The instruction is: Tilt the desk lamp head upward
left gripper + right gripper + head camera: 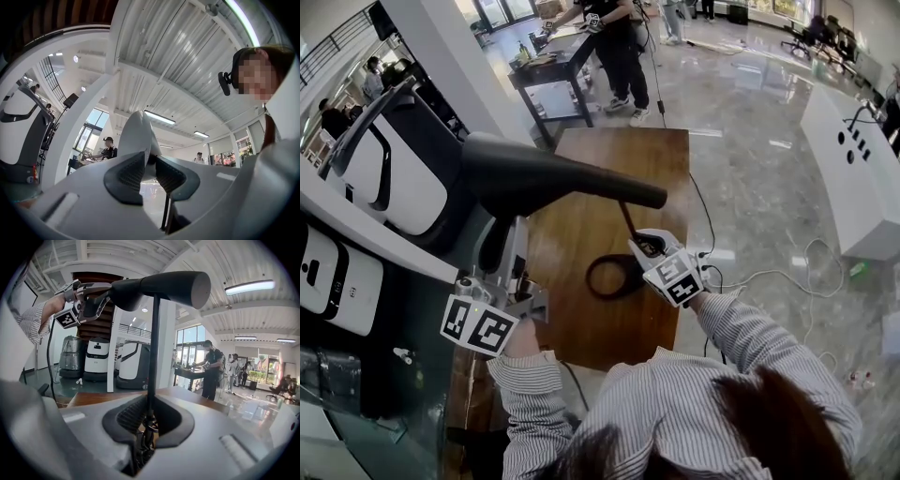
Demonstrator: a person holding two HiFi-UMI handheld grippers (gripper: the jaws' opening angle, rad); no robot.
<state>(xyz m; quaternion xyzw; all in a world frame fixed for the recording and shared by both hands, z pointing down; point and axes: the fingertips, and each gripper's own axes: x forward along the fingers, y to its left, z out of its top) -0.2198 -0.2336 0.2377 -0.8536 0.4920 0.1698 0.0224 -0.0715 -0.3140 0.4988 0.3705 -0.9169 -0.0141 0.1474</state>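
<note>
Nearest you, your left hand-held gripper (150,169) is narrowed onto the broad end of the desk lamp head (553,173), its pads pressing a pale edge of the shell. Your right hand-held gripper (149,420) is closed around the thin black stem (153,343), low down, just above the ring base (609,278).

The lamp stands on the wooden counter (619,150) in front of you, with the head reaching out sideways over it from the top of the stem.

Expect a light, rigid head with a smooth shell that may slip under the pads, so squeeze firmly across its thickness rather than on the taper. You hold it at the end far from the joint, which gives good leverage. The joint probably resists by friction alone.

The stem looks slender and likely to flex, and the open ring base seems light enough to lift or skid. Brace the stem while you raise the head.
</note>
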